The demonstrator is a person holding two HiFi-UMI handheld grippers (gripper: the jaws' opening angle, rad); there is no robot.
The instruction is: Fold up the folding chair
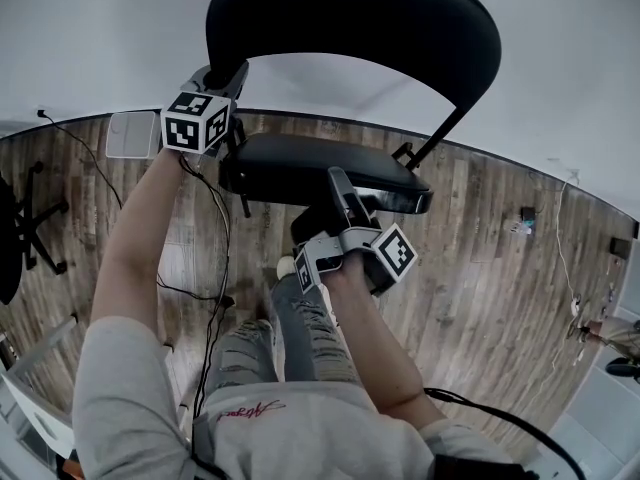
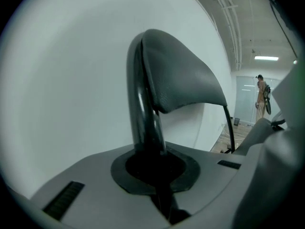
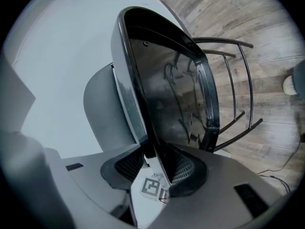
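The black folding chair stands in front of me by the white wall, with its curved backrest (image 1: 350,18) above the seat (image 1: 300,163). My left gripper (image 1: 232,80) is shut on the chair's left frame tube (image 2: 145,113), just below the backrest (image 2: 183,80). My right gripper (image 1: 340,186) is shut on the front edge of the seat (image 3: 167,94). In the right gripper view the seat's glossy underside shows, tilted up from the jaws (image 3: 155,163). The chair's thin black legs (image 3: 240,80) run over the wooden floor beyond it.
A white wall (image 1: 560,58) stands right behind the chair. On the wooden floor are a white flat box (image 1: 132,133), an office chair base (image 1: 35,218) at the left, and cables (image 1: 215,268). My legs (image 1: 300,343) are below the seat. A person (image 2: 261,97) stands far off.
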